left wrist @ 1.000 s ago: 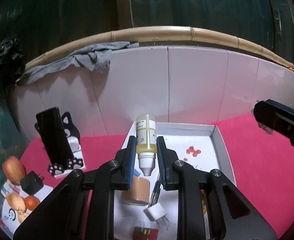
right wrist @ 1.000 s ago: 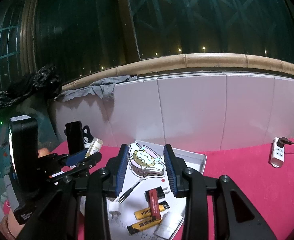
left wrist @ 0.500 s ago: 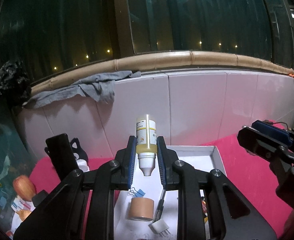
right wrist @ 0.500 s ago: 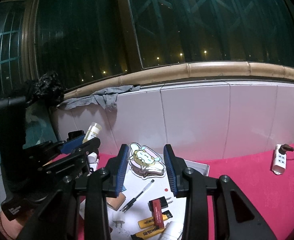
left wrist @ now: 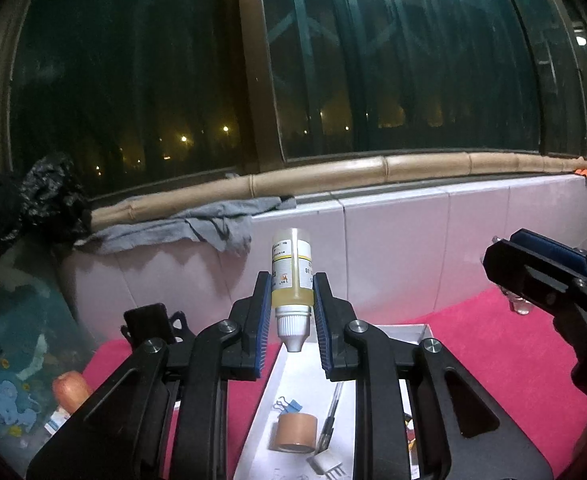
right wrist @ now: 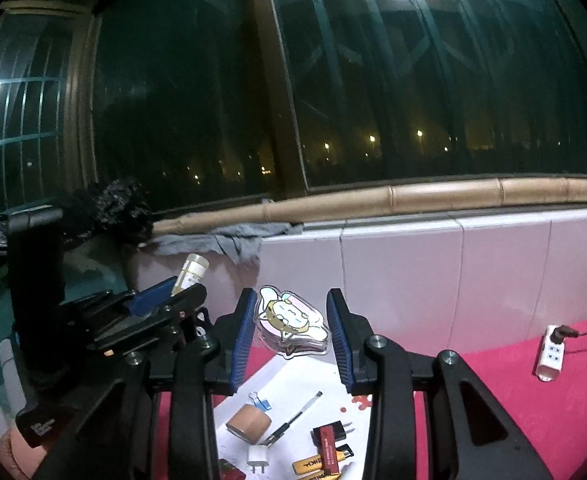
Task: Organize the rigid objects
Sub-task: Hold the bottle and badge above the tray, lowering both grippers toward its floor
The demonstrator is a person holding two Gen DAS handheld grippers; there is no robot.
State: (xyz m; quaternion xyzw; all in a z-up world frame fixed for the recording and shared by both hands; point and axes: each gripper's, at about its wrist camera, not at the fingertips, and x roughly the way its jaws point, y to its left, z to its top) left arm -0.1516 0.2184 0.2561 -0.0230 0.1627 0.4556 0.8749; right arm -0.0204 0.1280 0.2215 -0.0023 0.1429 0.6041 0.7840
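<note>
Left wrist view: left gripper (left wrist: 292,312) clamps dropper bottle (left wrist: 291,276); right gripper (right wrist: 291,334) pinches cartoon charm (right wrist: 291,320); white tray (left wrist: 293,376), near, holds more clutter to sort.

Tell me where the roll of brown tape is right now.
The roll of brown tape lies in the white tray, low in both wrist views, between a blue binder clip and a black pen.

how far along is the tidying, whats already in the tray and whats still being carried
Done: the white tray already holds a tape roll, pen, binder clip, chargers and yellow lighters.
In hand: the left hand-held gripper clamps a dropper bottle, tip down; the right hand-held gripper grips a cartoon acrylic charm. Both are above the tray.
Left: setting those two down; the apple beside the tray may follow.
</note>
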